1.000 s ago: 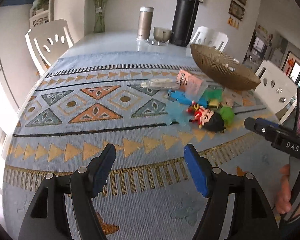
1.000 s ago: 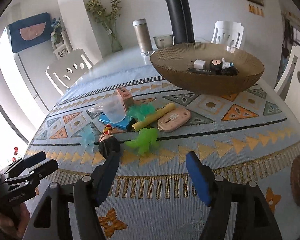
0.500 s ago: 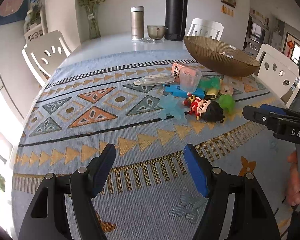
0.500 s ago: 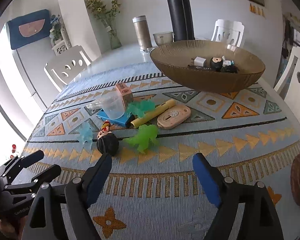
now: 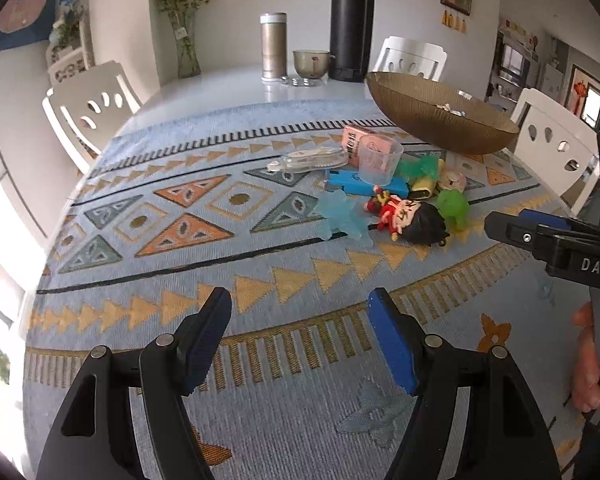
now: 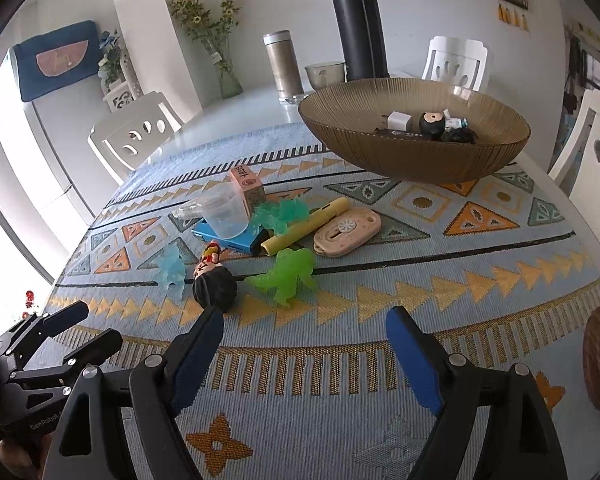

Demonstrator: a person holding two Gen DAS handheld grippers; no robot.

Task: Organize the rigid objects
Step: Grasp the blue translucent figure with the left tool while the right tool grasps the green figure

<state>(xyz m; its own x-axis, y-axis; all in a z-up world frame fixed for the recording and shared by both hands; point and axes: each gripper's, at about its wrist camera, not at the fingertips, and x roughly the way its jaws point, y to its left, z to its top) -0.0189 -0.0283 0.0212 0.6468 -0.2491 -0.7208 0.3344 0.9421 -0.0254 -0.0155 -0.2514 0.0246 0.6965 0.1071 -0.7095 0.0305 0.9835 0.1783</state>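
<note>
Both claws hover over the patterned cloth [image 6: 440,240] on the desk, each empty. The left claw [image 5: 300,320] stands spread, with bare cloth between its blue pads. The right claw [image 6: 304,336] is spread wider — its jaws have just been opening — and nothing lies between them.

From the right wrist view, the clutter sits at about 11 o'clock of the right claw: a black-haired doll [image 6: 214,280] nearest, just beyond the left finger; a green figure [image 6: 290,274] beside it; a pale blue figure [image 6: 172,268] at the doll's 9 o'clock. Farther back lie a clear cup [image 6: 224,216] on a blue box [image 6: 228,240], a yellow marker [image 6: 306,226] and a pink oval case [image 6: 346,232]. The brown bowl [image 6: 416,156] at 1 o'clock holds several small items.
</note>
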